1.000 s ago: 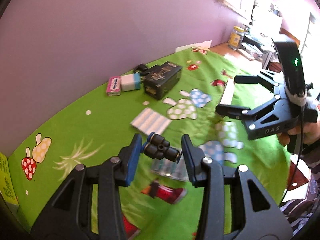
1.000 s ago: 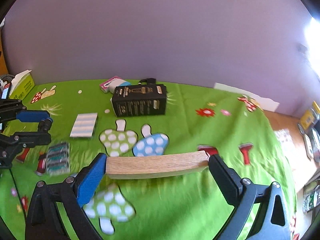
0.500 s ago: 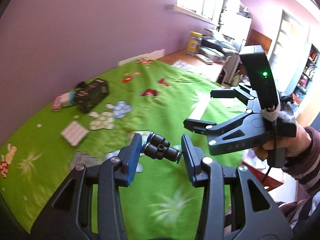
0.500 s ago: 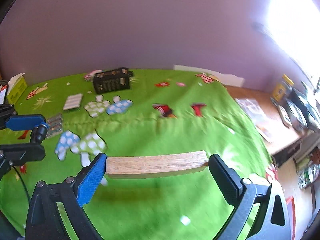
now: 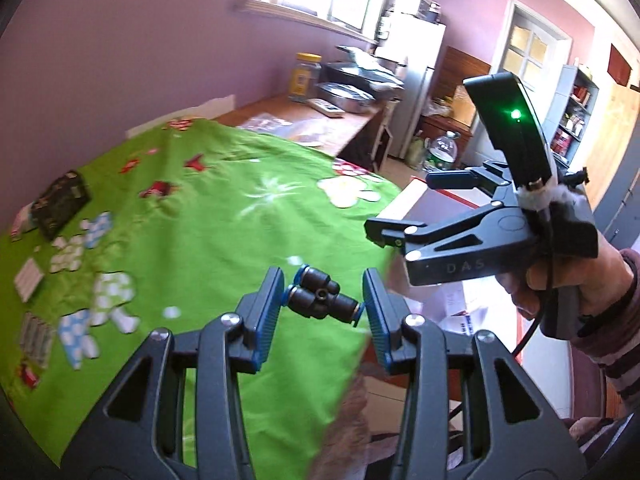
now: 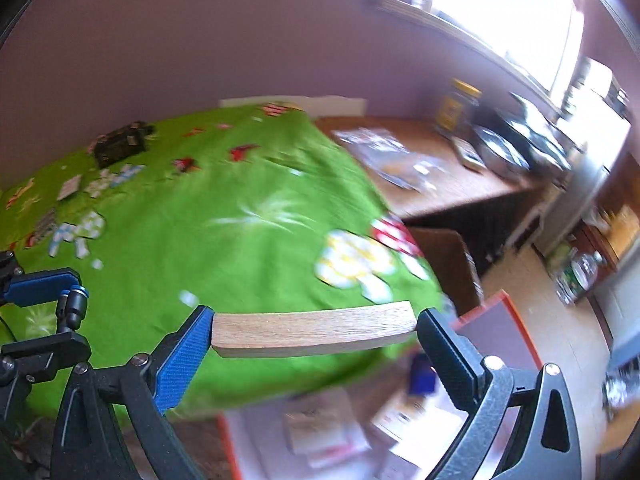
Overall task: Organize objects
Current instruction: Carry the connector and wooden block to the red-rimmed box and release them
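The left hand-held gripper pinches a black Y-shaped tube fitting between its 2 blue pads, one end against each pad, in the air above the near edge of the green cloth that covers the surface. The right hand-held gripper clamps a wooden block lengthwise, its 2 ends pressed against the blue and the black pad, also off the cloth and out past its corner. In the left wrist view a hand in a striped sleeve grips the right gripper's handle. Below the wooden block lies an orange-rimmed box on the floor, with blurred packets inside. Far back on the cloth stay a black carton, a white strip pack and a blister pack.
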Demonstrator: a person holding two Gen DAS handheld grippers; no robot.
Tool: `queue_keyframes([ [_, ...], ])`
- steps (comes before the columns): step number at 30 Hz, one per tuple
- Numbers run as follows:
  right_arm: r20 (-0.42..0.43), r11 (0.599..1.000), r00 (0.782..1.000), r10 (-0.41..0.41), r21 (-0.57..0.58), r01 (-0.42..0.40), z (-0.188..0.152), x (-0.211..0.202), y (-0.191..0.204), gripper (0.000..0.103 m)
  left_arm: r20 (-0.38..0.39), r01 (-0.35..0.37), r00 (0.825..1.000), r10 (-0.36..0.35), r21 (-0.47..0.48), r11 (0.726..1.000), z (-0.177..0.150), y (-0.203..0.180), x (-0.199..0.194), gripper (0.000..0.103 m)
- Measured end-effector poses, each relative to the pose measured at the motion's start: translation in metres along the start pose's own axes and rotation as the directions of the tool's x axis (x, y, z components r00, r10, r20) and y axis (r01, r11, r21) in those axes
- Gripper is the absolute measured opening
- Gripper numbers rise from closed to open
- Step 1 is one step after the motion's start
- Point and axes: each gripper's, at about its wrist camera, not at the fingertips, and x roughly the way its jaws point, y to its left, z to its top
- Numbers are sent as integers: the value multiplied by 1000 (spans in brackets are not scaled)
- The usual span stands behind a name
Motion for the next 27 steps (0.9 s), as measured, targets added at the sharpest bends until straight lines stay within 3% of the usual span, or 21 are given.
queue_keyframes([
  [14,-142,964,978,-151,196,177,-55,5,-92,101,-77,104,993,-94,132,986,-7,-75,56,45],
  [24,-228,937,957,-180,257,237,-69,19,-112,101,-148,168,978,-145,154,974,-15,-96,82,45],
  [25,-236,935,955,-179,261,240,-70,20,-113,102,-151,178,976,-155,151,972,-15,-97,83,47],
  [27,-250,930,952,-176,274,244,-71,23,-116,102,-154,183,975,-161,142,973,-13,-97,86,71],
])
